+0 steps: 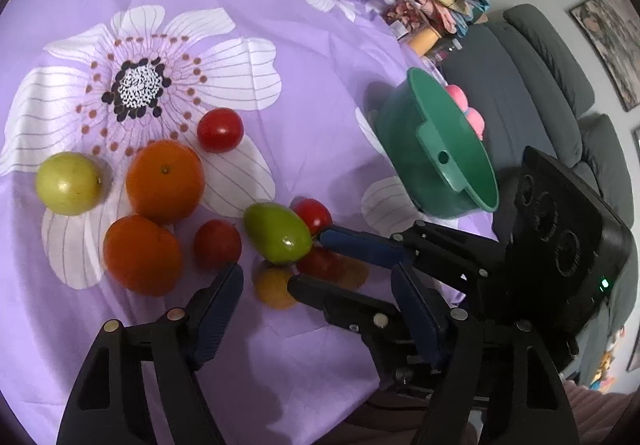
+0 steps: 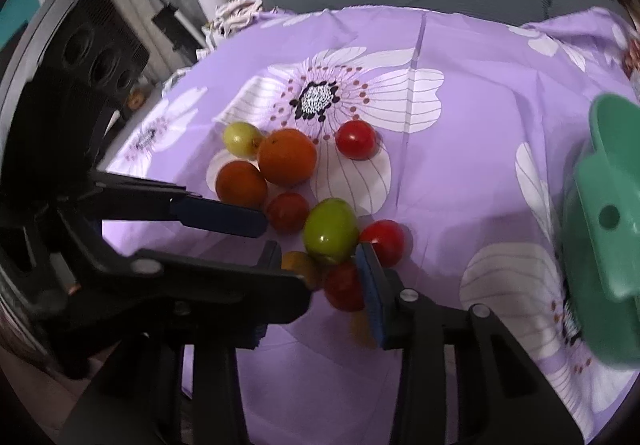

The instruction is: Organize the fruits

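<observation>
Both grippers hover with jaws apart over fruit on a purple floral cloth (image 1: 320, 45). Left gripper (image 1: 316, 293) sits lower centre; right gripper (image 2: 316, 277) straddles a half-hidden red tomato (image 2: 344, 285) and a small orange fruit (image 2: 298, 263). At far right, the green bowl (image 2: 600, 213) is cut off.

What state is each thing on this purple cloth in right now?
Green bowl: tipped on its side, no fruit visible inside.
Left gripper: open, empty.
Right gripper: open around the red fruit, not closed.
Green mango: lying loose among the fruits.
Large orange: resting on the cloth.
</observation>
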`<state>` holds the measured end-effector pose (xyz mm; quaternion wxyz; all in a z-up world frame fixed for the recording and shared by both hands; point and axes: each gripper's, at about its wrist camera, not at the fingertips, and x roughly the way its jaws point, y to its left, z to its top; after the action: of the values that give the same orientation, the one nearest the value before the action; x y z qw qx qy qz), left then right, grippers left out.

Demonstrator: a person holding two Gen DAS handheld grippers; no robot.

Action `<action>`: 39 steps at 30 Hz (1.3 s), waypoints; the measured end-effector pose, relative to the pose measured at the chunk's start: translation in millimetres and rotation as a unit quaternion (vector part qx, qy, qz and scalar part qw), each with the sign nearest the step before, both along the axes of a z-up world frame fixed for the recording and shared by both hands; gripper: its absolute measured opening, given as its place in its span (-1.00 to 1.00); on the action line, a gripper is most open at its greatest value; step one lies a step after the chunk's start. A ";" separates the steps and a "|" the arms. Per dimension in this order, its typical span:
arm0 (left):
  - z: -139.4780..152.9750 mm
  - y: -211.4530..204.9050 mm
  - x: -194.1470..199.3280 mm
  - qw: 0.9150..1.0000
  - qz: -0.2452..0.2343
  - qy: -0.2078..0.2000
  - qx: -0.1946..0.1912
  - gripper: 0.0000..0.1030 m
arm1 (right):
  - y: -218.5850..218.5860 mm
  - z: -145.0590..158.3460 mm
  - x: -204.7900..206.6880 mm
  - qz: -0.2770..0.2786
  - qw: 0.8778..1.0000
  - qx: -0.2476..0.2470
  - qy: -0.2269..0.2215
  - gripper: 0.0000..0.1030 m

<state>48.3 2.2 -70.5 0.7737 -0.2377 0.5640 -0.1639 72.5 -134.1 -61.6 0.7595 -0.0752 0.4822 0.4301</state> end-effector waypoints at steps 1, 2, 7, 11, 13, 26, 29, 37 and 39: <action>-1.2 -0.1 1.9 1.000 0.001 0.002 -0.002 0.48 | 1.3 -0.9 1.6 0.003 1.000 -0.003 0.000 -0.28; -2.4 0.1 3.0 1.000 0.003 0.005 -0.004 0.40 | 2.0 -2.1 2.5 0.005 1.000 -0.006 -0.001 -0.28; -8.8 2.2 8.1 1.000 0.010 0.016 -0.009 0.19 | 8.8 -6.1 8.7 0.015 1.000 -0.024 0.002 -0.28; -11.2 3.7 12.3 1.000 0.011 0.016 -0.007 0.05 | 10.0 -7.5 14.4 0.017 1.000 -0.025 0.007 -0.28; -10.9 5.9 13.3 1.000 0.013 0.015 -0.007 0.01 | 10.7 -7.9 15.5 0.014 0.999 -0.026 0.016 -0.28; -9.9 2.3 15.0 0.999 0.020 0.006 0.028 -0.13 | 7.4 -3.0 5.4 -0.003 1.000 -0.012 0.002 -0.52; -12.2 2.6 15.1 1.000 0.018 0.008 0.019 -0.13 | 2.9 -3.9 5.0 -0.002 1.000 -0.006 0.007 -0.56; -14.2 4.1 16.4 0.999 0.022 0.012 0.025 -0.13 | 11.3 -4.1 9.7 0.004 1.000 -0.019 0.022 -0.38; -14.2 5.8 16.8 0.999 0.022 0.013 0.026 -0.13 | 15.9 -5.4 10.5 0.008 0.999 -0.028 0.016 -0.31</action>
<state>65.1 8.0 -84.7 0.7755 -0.2322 0.5728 -0.1289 83.0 -118.2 -67.0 0.7459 -0.0932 0.5058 0.4232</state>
